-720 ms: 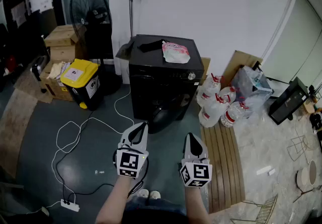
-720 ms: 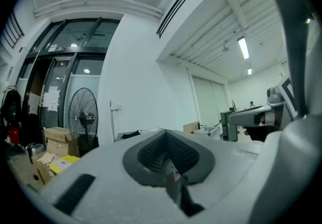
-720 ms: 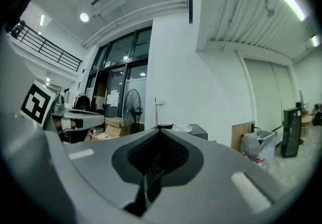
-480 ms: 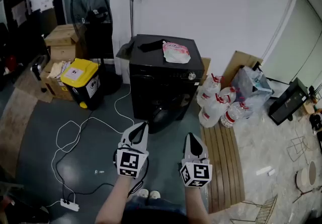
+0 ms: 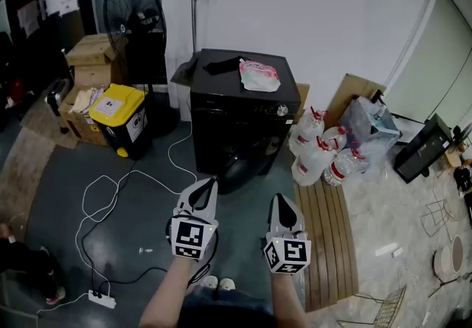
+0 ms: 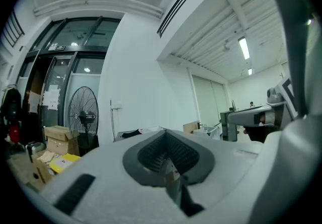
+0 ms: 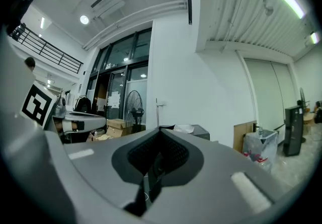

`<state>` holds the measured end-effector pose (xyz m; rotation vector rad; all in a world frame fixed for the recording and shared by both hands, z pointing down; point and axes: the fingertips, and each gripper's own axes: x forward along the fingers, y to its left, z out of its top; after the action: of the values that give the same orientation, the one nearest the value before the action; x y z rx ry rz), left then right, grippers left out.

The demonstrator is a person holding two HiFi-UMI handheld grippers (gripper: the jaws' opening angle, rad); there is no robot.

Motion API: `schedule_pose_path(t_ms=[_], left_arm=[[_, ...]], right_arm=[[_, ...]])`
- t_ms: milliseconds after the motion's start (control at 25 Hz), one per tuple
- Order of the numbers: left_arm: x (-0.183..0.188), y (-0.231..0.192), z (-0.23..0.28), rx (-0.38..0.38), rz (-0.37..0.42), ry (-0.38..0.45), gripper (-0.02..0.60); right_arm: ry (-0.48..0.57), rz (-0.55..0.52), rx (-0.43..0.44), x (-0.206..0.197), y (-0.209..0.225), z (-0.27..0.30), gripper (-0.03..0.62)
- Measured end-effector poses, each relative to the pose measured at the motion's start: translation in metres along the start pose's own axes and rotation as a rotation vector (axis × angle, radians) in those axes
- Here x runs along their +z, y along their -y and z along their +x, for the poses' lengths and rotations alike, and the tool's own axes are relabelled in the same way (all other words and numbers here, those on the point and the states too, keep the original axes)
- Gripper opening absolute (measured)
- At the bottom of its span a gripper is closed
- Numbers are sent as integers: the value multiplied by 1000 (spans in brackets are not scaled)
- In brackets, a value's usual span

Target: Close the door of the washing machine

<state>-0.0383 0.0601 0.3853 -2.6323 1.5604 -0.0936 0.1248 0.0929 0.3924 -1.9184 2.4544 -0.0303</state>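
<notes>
The black washing machine [image 5: 243,116] stands against the white wall, with a pink bag [image 5: 259,76] and a dark cloth [image 5: 221,66] on its top. Its round door [image 5: 237,166] hangs out from the front, low down. Both grippers are held side by side well short of the machine, pointing level at it. My left gripper [image 5: 210,185] has its jaws together, nothing between them. My right gripper [image 5: 281,203] is shut and empty too. In the left gripper view the left gripper [image 6: 168,167] covers most of the machine; its top [image 7: 193,130] shows over the right gripper [image 7: 153,172].
A standing fan [image 5: 135,21], cardboard boxes [image 5: 88,61] and a yellow-lidded bin [image 5: 122,120] are left of the machine. Water bottles [image 5: 324,153] and a wooden slatted board [image 5: 328,238] lie to its right. Cables [image 5: 110,201] and a power strip [image 5: 102,299] cross the floor. A person [image 5: 29,267] crouches at lower left.
A person has come into the lower left corner of the head view. Both grippers have kept still, and the machine and its door look the same.
</notes>
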Motion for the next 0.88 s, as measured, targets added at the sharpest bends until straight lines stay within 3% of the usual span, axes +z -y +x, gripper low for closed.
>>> schedule_pose_path(t_ms=[280,320,520,880], left_arm=[[-4,-1,2,-3,-11,-11,5],[-5,-1,2,-4,-12,-13,5],[-8,-5,5,-7,-19,-18,5],[-13,-20,16,-20,-24,-14,5]], right_arm=[[-23,8,30,-6,-6,4,15],[-24,14,38,-7,-7,4,58],[-19,34,53,-8,-8,9,151],[-28,39,40,-14,-11,26,172]])
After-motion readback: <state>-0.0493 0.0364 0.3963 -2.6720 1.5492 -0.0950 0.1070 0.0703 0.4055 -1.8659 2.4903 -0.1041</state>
